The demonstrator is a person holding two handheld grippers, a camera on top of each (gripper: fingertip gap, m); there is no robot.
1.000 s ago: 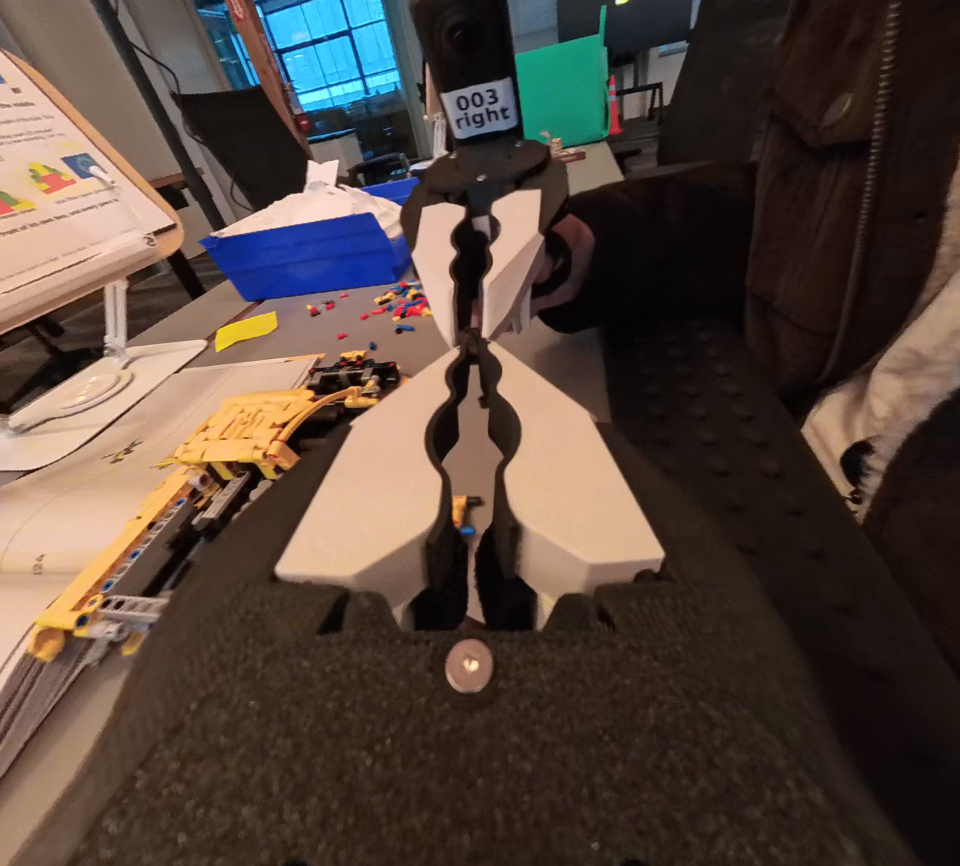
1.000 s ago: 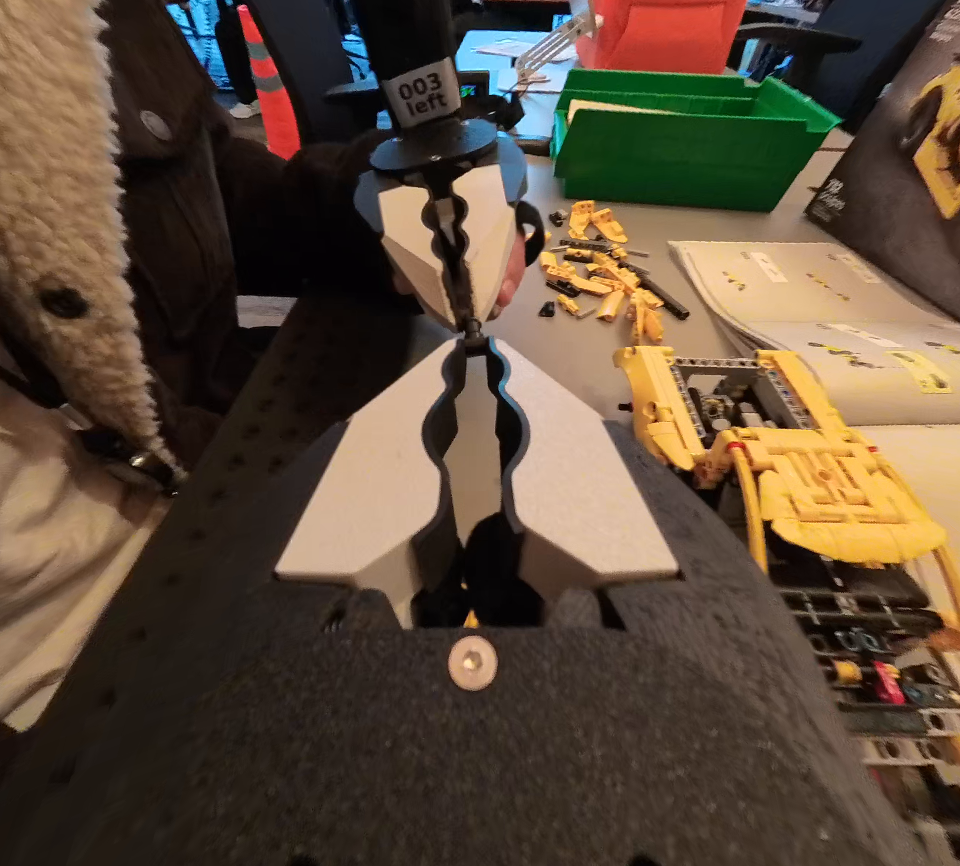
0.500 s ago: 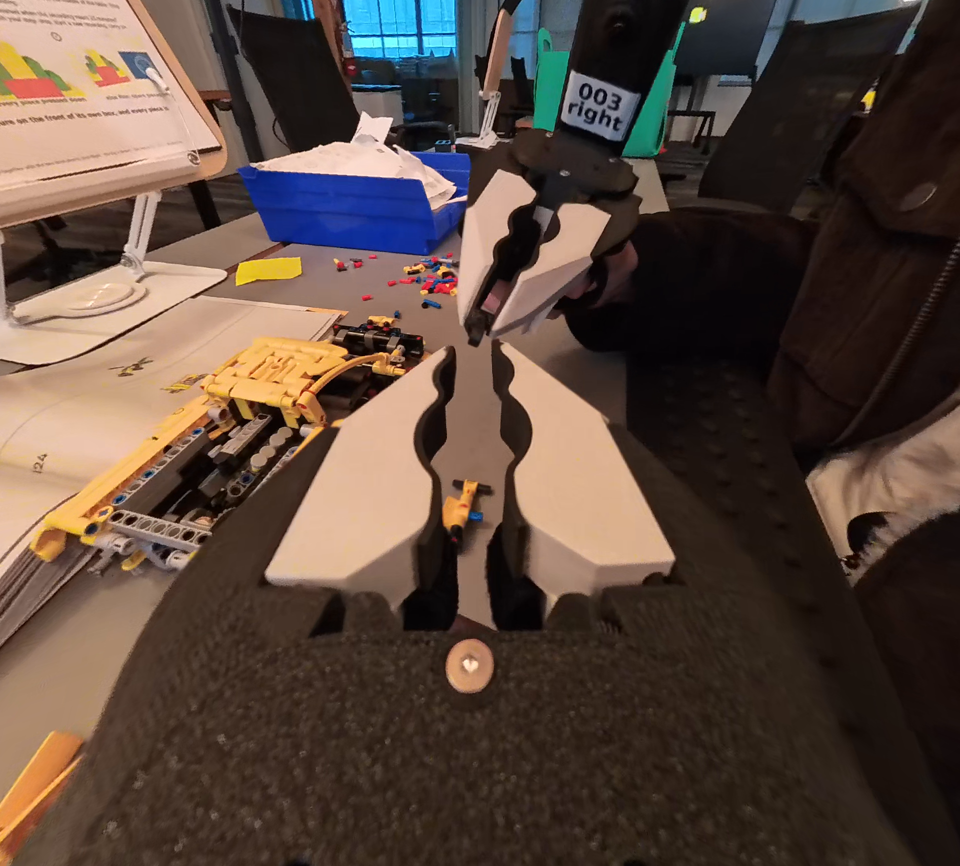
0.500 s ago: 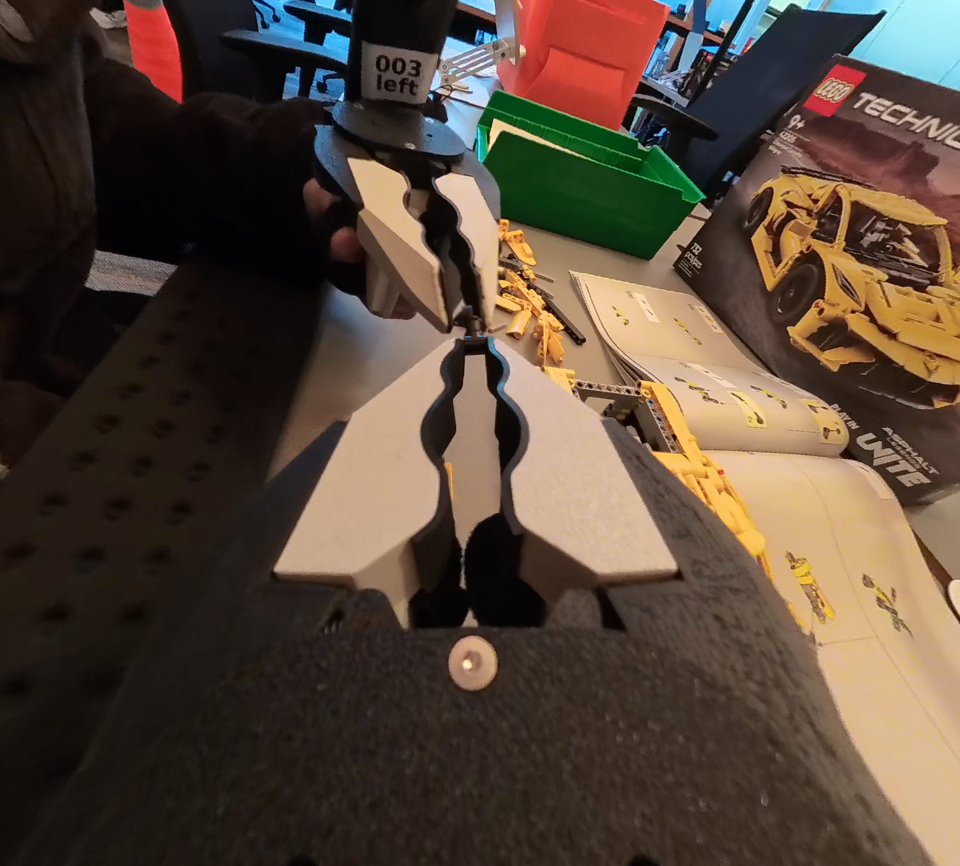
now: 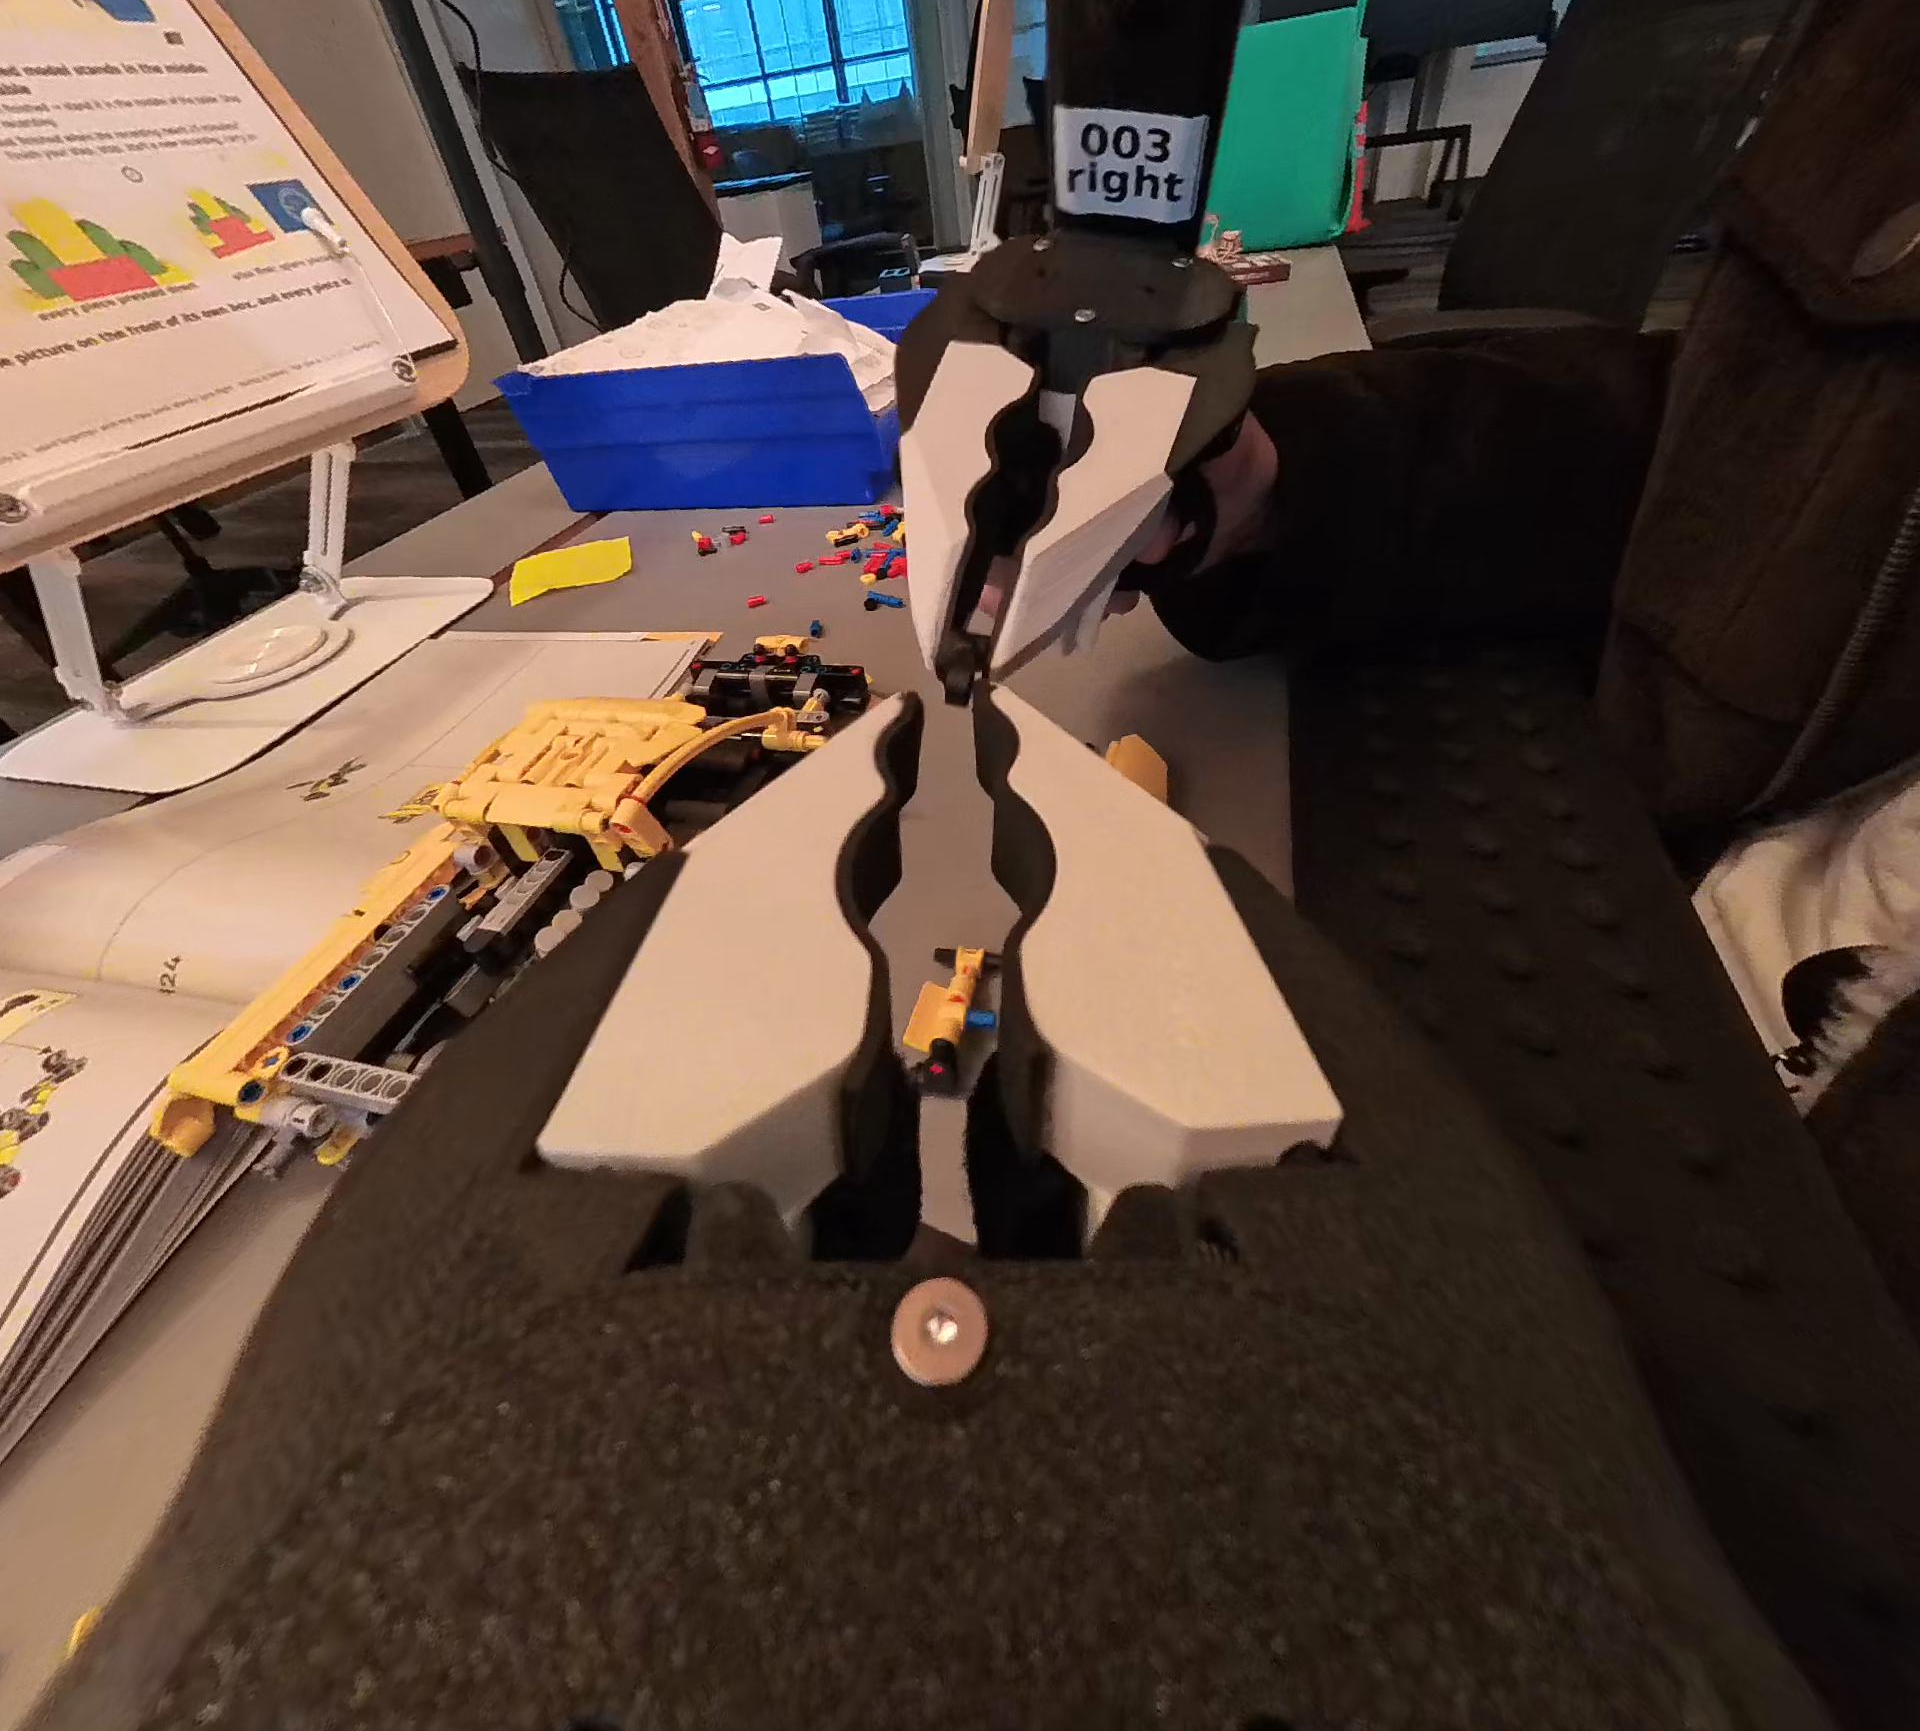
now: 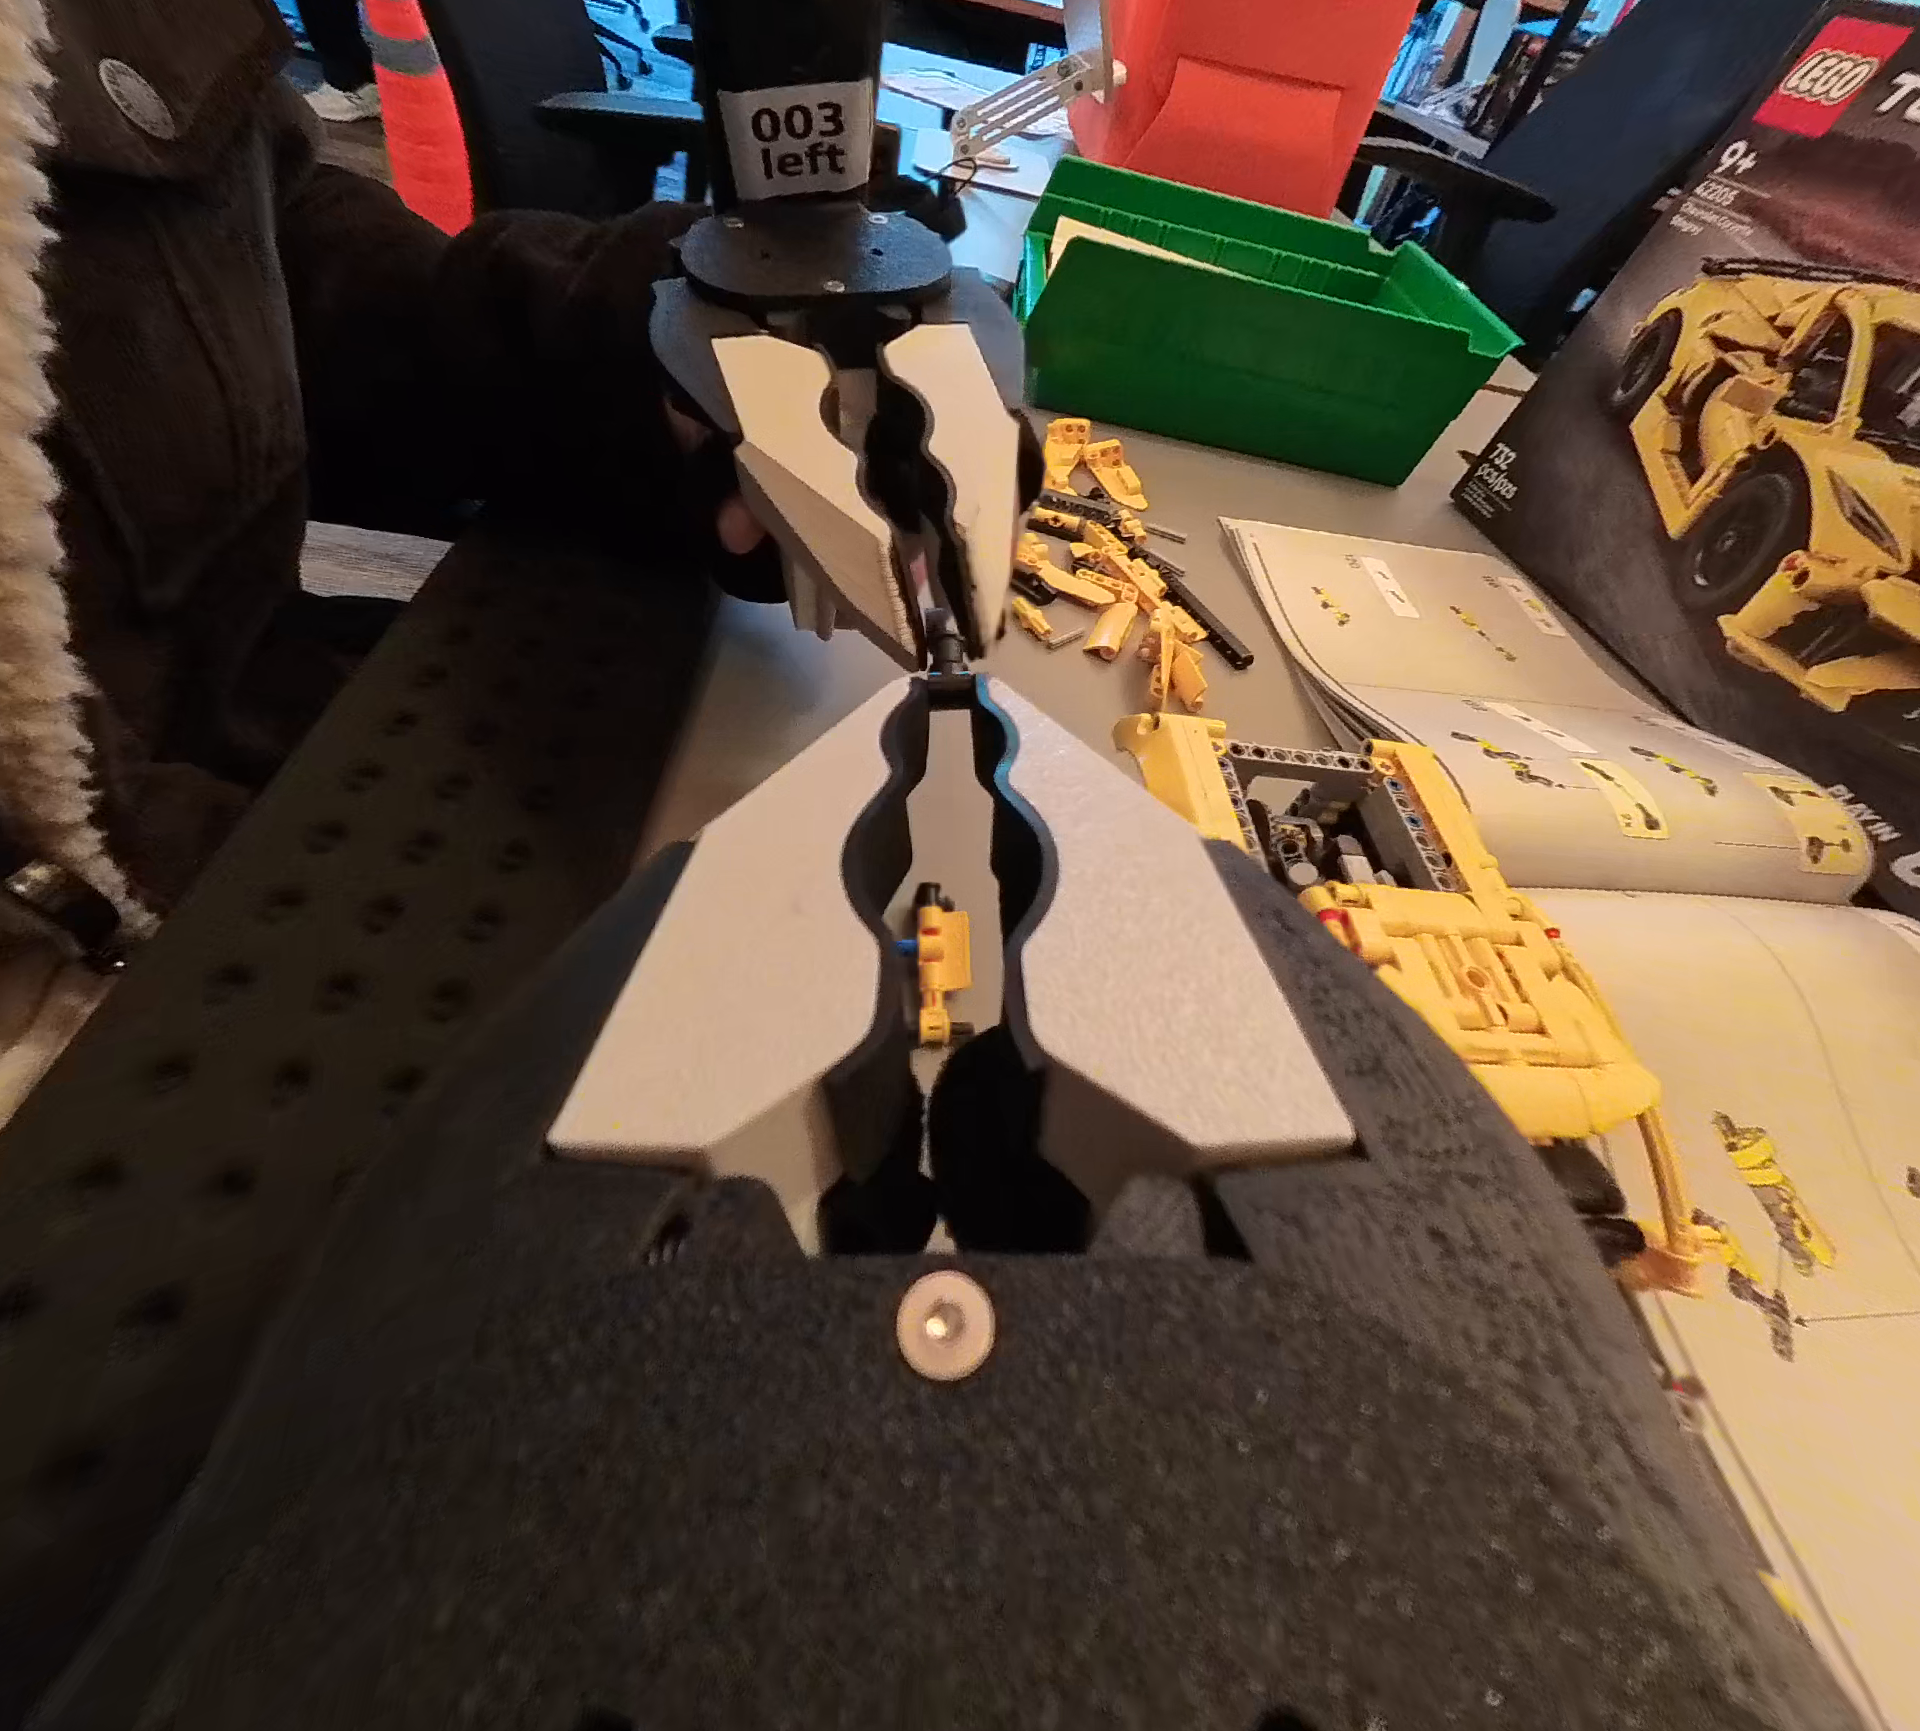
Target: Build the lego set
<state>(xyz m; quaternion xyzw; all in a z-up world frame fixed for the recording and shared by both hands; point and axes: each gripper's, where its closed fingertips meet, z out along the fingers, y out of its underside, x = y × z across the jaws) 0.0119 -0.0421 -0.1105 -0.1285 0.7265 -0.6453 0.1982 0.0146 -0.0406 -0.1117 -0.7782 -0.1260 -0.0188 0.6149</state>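
My two grippers meet tip to tip above the grey table. My right gripper [image 6: 948, 692] is shut on a small black pin [image 6: 945, 655]; it also shows in the left wrist view [image 5: 958, 655], pin [image 5: 954, 682] pointing down. My left gripper [image 5: 948, 707] is narrowly open, its tips on either side of the pin's free end; it also shows in the right wrist view [image 6: 945, 637]. A small yellow sub-assembly [image 5: 951, 1006] with a blue pin lies on the table under both grippers [image 6: 940, 954]. The part-built yellow car [image 5: 561, 767] rests on the open instruction book [image 5: 208, 860].
A blue bin [image 5: 707, 434] and loose small coloured pins [image 5: 852, 538] lie behind. A green bin [image 6: 1247, 362], loose yellow parts [image 6: 1112, 580], the car [image 6: 1455, 954] and the set's box [image 6: 1766, 382] are to the right. A black perforated mat [image 6: 312, 850] and a person's jacket are close by. Both grippers' tips are close together, under 4 cm apart.
My left gripper was shut tip to tip against the right one and has opened slightly. My right gripper stays shut on the black pin. Both views have swung a little.
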